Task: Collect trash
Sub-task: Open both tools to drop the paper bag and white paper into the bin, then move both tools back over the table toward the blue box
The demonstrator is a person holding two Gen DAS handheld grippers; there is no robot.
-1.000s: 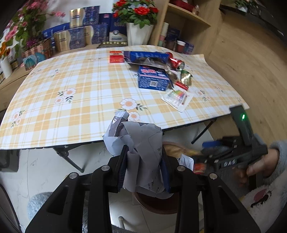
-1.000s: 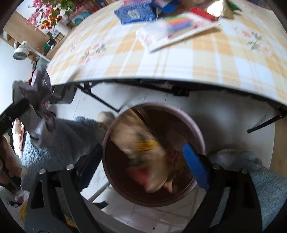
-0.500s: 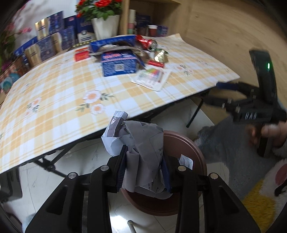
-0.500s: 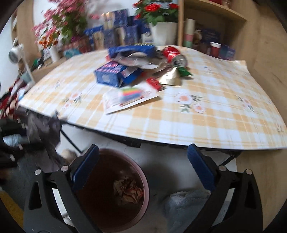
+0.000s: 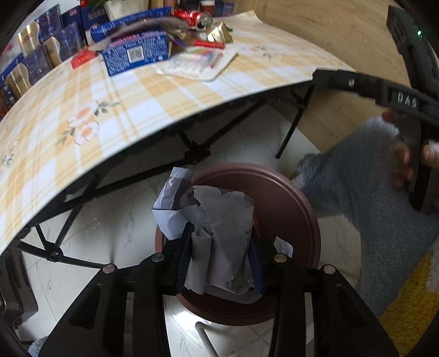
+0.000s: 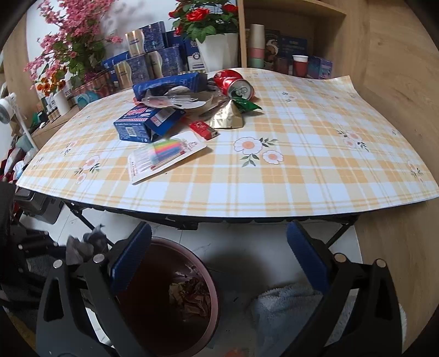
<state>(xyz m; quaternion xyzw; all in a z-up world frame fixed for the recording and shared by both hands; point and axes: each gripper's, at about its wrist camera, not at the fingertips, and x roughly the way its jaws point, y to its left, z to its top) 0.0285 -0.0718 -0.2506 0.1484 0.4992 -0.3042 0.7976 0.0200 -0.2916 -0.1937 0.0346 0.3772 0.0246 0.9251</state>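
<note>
I am in a home: a checked flowery tabletop (image 6: 301,170), potted roses (image 6: 208,24), wooden shelves (image 6: 288,33) with cups.

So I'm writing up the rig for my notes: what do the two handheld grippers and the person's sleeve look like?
Both grippers are matte black plastic with silver screws on the finger arms and ribbed blue pads inside the fingertips. From the left gripper, the right gripper's body shows white embossed lettering and a small green light. The right gripper looks the same up close. The sleeve is fuzzy grey-blue fleece.
</note>
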